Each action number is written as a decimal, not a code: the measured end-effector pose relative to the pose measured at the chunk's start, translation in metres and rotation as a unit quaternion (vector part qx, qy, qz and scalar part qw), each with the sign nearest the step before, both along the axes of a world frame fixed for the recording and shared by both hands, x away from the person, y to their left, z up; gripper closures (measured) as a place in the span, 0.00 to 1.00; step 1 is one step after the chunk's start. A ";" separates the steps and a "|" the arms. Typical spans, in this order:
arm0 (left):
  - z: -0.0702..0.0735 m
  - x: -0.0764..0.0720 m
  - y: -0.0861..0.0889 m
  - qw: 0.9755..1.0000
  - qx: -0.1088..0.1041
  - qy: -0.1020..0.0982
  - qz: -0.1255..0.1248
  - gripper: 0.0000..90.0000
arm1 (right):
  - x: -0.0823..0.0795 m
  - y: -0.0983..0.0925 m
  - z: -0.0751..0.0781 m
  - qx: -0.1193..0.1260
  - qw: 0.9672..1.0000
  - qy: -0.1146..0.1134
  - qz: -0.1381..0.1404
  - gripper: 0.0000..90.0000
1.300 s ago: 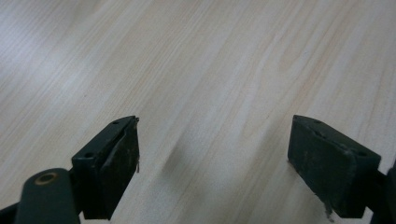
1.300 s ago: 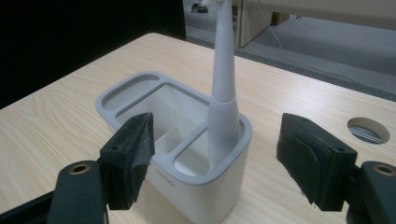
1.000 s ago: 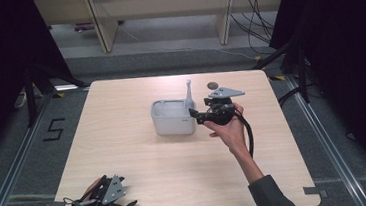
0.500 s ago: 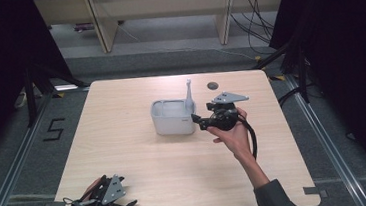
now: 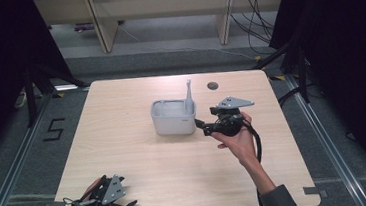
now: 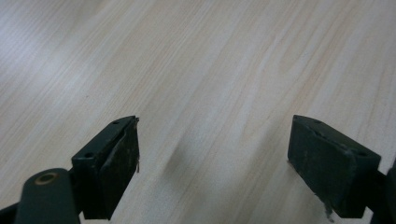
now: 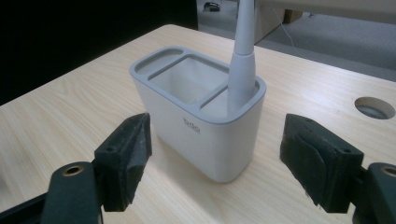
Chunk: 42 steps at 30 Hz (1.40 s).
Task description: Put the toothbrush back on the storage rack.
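Your right gripper (image 5: pixel 204 126) sits on the right half of the counter (image 5: pixel 125 153), its jaws wide apart and holding nothing. They point left at the grey holder (image 5: pixel 173 117), which stands near the middle of the counter, a little toward the far edge. In the right gripper view the holder (image 7: pixel 201 121) stands just ahead of the pads, between their lines but not yet between the pads themselves; neither pad touches it.

The relation to watch is this: the holder's long axis runs left to right across the counter, so its right-hand short end faces your gripper. The toothbrush-like tool (image 5: pixel 189 96) stands upright in the compartment at that same near end, its handle (image 7: pixel 243 51) rising out of the top of the right gripper view. The other two compartments look empty.

Judging from that, if you mean to take the tool, the approach is from the right and slightly above, with the jaws lining up on the upright handle rather than on the holder wall. If you mean to take the holder, the spread looks wide enough to pass over its short end.

Your left gripper (image 5: pixel 122 204) rests at the near left corner, well apart from the holder, jaws wide over bare wood and holding nothing. The right hand (image 5: pixel 237 141) is plainly the nearer one.
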<state>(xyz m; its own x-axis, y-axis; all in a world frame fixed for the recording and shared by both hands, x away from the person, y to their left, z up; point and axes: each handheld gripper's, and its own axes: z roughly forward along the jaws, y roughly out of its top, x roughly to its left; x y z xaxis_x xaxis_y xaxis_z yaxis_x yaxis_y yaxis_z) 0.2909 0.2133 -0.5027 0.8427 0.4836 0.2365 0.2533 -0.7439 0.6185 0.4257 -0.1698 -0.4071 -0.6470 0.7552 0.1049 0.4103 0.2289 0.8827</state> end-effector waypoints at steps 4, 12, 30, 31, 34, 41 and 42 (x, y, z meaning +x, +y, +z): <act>0.000 0.000 0.000 1.000 0.000 0.000 0.000 0.18 | -0.005 -0.003 -0.003 -0.002 1.000 0.001 -0.005 0.28; 0.000 0.000 0.000 1.000 0.000 0.000 0.000 0.18 | -0.015 -0.009 -0.010 -0.008 1.000 0.008 0.002 0.28; 0.000 0.000 0.000 1.000 -0.001 0.000 -0.001 0.18 | -0.039 -0.026 -0.031 0.001 0.999 0.040 0.002 0.27; 0.000 0.000 0.000 1.000 -0.001 0.000 0.000 0.18 | -0.039 -0.028 -0.032 -0.008 1.000 0.027 0.002 0.27; 0.000 0.000 0.000 1.000 0.003 0.001 0.001 0.18 | -0.042 -0.029 -0.034 0.000 0.999 0.041 0.002 0.27; 0.000 0.000 0.000 1.000 0.001 -0.002 0.000 0.18 | -0.050 -0.034 -0.039 -0.004 0.999 0.044 0.001 0.27; 0.000 0.000 -0.001 1.000 -0.006 -0.003 0.004 0.18 | -0.051 -0.036 -0.039 -0.009 0.999 0.035 0.001 0.27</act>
<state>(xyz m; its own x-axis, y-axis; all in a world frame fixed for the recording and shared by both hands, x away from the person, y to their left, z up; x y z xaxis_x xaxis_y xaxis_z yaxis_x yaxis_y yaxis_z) 0.2906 0.2124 -0.5031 0.8376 0.4934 0.2347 0.2562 -0.7340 0.6290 0.3749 -0.2055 -0.4463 -0.6404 0.7557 0.1373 0.4711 0.2452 0.8473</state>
